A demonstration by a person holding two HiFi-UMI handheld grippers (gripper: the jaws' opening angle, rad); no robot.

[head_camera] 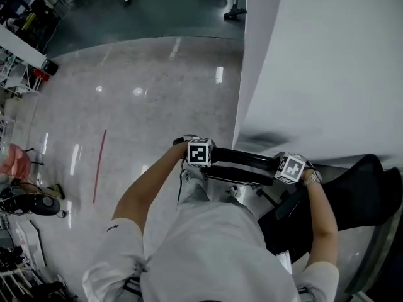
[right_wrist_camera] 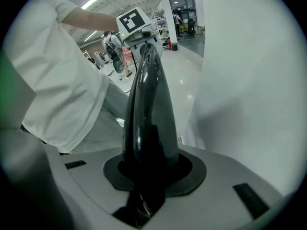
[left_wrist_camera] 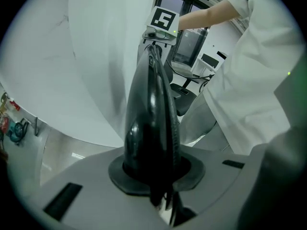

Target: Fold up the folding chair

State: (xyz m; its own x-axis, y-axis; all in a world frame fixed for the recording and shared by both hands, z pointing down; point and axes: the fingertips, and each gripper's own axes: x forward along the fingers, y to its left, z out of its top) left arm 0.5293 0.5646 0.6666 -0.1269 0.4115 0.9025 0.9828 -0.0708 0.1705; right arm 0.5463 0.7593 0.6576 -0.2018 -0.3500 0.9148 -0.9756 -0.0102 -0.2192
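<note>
The folding chair (head_camera: 243, 163) is a glossy black slab held edge-up in front of the person, next to a white panel. My left gripper (head_camera: 200, 162) is shut on its left end and my right gripper (head_camera: 288, 172) on its right end, both pointing steeply down. In the left gripper view the chair's edge (left_wrist_camera: 153, 109) runs from my left gripper (left_wrist_camera: 160, 176) up to the right gripper's marker cube (left_wrist_camera: 163, 21). The right gripper view mirrors this: the chair (right_wrist_camera: 148, 99) runs from my right gripper (right_wrist_camera: 148, 171) to the left one's cube (right_wrist_camera: 133, 21). The chair's lower part is hidden by the person's body.
A tall white panel (head_camera: 315, 61) stands right behind the chair. A black office chair (head_camera: 362, 197) sits at the lower right, close to the right arm. Shiny floor (head_camera: 138, 93) with a red line (head_camera: 99, 165) spreads to the left, with clutter (head_camera: 25, 200) along the left edge.
</note>
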